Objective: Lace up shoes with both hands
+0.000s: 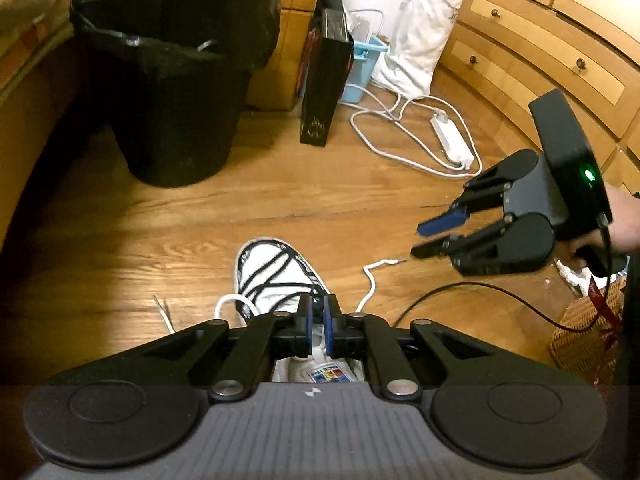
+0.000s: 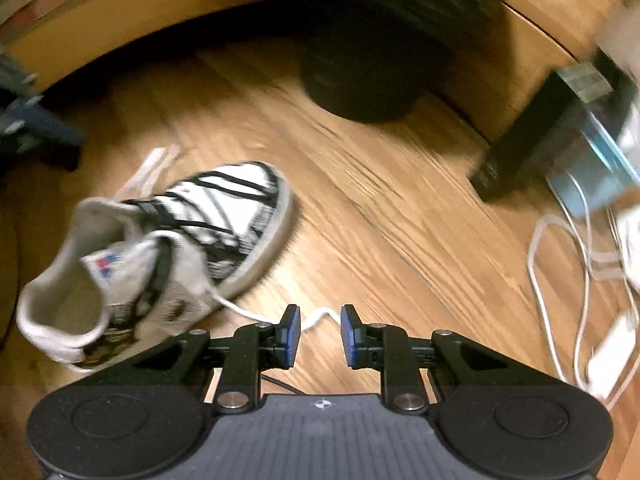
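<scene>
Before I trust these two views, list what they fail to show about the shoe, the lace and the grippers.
- Left wrist view: the left gripper covers the shoe tongue and eyelets; whether its near-shut pads pinch anything is hidden.
- Right wrist view: motion blur smears the shoe; threaded eyelets unreadable.
- Right wrist view: the white lace end passes behind the open right gripper.
- Left wrist view: the tongue label is too small to read.

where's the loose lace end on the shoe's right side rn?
The white lace end lies on the wood floor just right of the sneaker, directly ahead of the open right claw, not gripped.
</scene>
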`<state>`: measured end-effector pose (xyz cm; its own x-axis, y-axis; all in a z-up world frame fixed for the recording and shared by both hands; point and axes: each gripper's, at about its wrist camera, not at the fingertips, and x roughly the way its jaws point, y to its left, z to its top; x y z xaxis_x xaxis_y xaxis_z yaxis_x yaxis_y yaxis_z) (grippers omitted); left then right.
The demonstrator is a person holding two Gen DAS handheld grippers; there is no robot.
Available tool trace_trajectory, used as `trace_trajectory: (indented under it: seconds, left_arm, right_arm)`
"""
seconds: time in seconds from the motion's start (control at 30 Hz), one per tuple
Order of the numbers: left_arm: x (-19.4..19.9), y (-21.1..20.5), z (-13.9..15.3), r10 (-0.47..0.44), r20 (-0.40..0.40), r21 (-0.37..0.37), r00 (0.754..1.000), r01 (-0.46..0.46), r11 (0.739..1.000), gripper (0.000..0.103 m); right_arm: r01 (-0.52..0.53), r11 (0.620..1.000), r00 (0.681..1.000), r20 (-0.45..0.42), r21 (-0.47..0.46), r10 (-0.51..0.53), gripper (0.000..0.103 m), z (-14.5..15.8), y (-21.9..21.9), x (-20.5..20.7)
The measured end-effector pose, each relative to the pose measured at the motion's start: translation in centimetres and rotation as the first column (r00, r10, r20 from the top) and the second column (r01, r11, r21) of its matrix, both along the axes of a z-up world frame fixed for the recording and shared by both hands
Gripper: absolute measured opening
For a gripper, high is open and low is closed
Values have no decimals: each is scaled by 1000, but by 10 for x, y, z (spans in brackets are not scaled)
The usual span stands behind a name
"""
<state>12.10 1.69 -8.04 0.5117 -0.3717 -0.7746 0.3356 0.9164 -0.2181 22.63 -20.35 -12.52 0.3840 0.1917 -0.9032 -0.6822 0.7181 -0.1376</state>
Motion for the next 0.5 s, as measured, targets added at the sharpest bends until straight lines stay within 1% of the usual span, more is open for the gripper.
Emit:
trace_trajectory:
  seconds: [0.07, 0.13, 0.17, 0.27, 0.37, 0.4, 0.43, 0.5]
  left_arm:
    - [1, -2, -4, 0, -18, 14, 1000, 1, 1000, 7]
    - [1, -2, -8, 2, -37, 30, 999, -1, 1000, 12]
    - [0, -1, -9, 7, -48, 34, 999, -5, 999, 12]
    - [-3, 2, -11, 23, -83, 47, 996, -19, 999, 14]
    - [-5, 4, -14, 38, -114, 57, 993, -32, 998, 14]
    - [-5, 6, -14, 42, -118, 55, 992, -36, 998, 17]
    - [-5, 7, -15, 44, -120, 55, 992, -38, 998, 22]
    - [-2, 9, -18, 57, -119, 75, 991, -48, 996, 26]
  right_arm:
    - [63, 998, 998, -24, 4, -63, 25, -7, -10, 9]
    - [87, 996, 996, -33, -2, -87, 25, -12, -17, 13]
    - [93, 996, 995, -40, -9, -93, 25, -15, -19, 14]
    - [89, 995, 994, -58, -34, -91, 25, -24, -21, 15]
    - [81, 996, 994, -68, -38, -83, 25, -25, -18, 15]
    - [79, 996, 994, -69, -40, -81, 25, -25, -18, 16]
    - [76, 996, 994, -70, -42, -79, 25, -26, -17, 16]
    - [80, 996, 994, -69, -42, -83, 25, -26, -17, 19]
